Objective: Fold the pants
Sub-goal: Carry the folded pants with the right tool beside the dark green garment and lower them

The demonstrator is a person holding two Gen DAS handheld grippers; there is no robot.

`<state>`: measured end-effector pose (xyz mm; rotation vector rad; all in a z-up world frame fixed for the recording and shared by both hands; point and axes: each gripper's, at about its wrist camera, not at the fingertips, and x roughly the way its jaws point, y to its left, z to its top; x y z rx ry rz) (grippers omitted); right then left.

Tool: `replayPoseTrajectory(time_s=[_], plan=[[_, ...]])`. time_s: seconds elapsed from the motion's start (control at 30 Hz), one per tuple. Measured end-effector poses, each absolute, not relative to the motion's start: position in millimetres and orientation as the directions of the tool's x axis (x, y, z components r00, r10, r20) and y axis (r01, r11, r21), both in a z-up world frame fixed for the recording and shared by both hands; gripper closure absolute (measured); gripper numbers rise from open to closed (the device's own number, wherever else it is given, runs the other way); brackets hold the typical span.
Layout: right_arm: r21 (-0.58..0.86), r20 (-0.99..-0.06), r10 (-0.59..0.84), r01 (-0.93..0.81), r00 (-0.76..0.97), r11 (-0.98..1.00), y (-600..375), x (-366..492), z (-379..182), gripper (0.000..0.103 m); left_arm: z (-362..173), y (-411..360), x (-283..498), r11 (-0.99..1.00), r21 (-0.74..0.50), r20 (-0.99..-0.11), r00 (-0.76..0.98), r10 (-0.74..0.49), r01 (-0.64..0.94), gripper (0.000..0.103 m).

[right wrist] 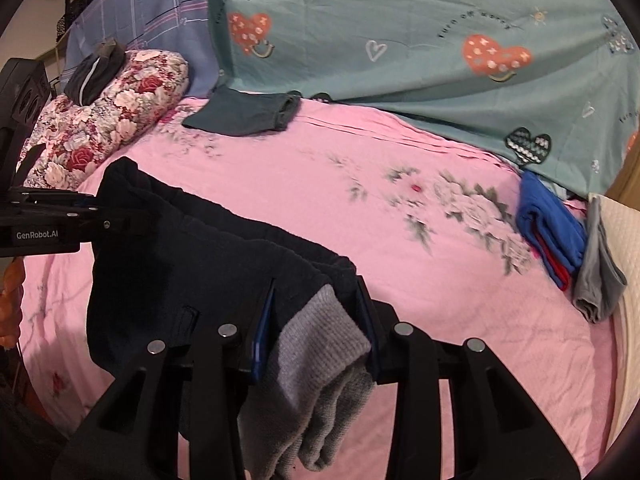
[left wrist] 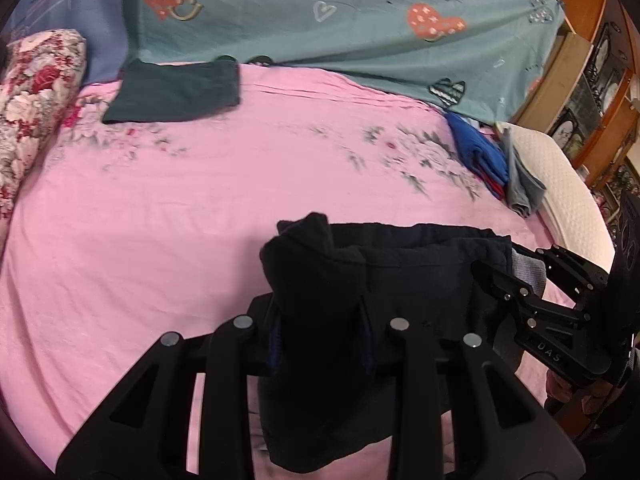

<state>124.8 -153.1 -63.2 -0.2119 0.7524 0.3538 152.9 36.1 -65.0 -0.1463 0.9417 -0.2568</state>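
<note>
Above the pink bedsheet (right wrist: 400, 280), the dark pants (right wrist: 192, 264) hang stretched between both tongs: left tongs (left wrist: 324, 328) clench one bunched dark corner, right tongs (right wrist: 316, 320) clench the grey-lined end. Folded blue clothes (right wrist: 548, 224) lie beyond on the sheet.

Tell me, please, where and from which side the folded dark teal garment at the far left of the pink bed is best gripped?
Judging by its pose, grip the folded dark teal garment at its right end, coming from the right over the pink floral bedsheet. That end shows stacked rolled layers, so one pinch should catch them all; the flowered pillow crowds the left side.
</note>
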Motion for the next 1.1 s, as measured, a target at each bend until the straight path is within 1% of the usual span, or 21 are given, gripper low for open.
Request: replayPoseTrajectory(time_s=[0.17, 0.27, 0.43, 0.57, 0.73, 0.87, 0.97, 1.1], plan=[[-0.056, -0.678, 0.283, -0.432, 0.678, 0.9, -105.0, 151.2, -58.3, 0.066, -52.1, 87.2, 165.5, 0.974, -0.204, -0.766, 0.604, -0.22, 0.096, 0.073], [-0.077, -0.653, 0.294, -0.447, 0.699, 0.891, -71.2, 168.5, -50.6, 0.066, -40.2, 117.1, 182.6, 0.98, -0.188, -0.751, 0.633, -0.189, 0.069, 0.073], [-0.11, -0.642, 0.277, -0.444, 0.714, 0.889, -31.1, 198.8, -47.5, 0.066, -33.3, 150.5, 210.0, 0.981, -0.175, -0.742, 0.644, -0.184, 0.078, 0.073], [-0.128, -0.65, 0.25, -0.428, 0.717, 0.895, -8.9, 222.6, -53.1, 0.066, -43.3, 172.0, 240.1, 0.982, -0.162, -0.745, 0.641, -0.184, 0.093, 0.073], [-0.09, -0.68, 0.23, -0.39, 0.696, 0.916, 21.0, 266.0, -61.7, 0.066, -50.5, 196.9, 282.2, 0.98, -0.167, -0.754, 0.626, -0.197, 0.106, 0.073], [-0.027, -0.709, 0.237, -0.362, 0.664, 0.932, 42.3, 302.5, -67.8, 0.065, -54.0, 211.0, 315.5, 0.983, -0.127, -0.762, 0.622, -0.18, 0.129, 0.073], [0.002, -0.736, 0.232, -0.342, 0.636, 0.94, 54.4, 329.0, -78.2, 0.065, -65.7, 221.4, 337.8, 0.983, -0.141, -0.781, 0.596, -0.185, 0.12, 0.072], [0.006, -0.776, 0.199, -0.308, 0.598, 0.951, 66.0, 358.1, -98.6, 0.065, -94.0, 230.3, 364.7, 0.983, -0.157, -0.811, 0.556, -0.182, 0.093, 0.072]])
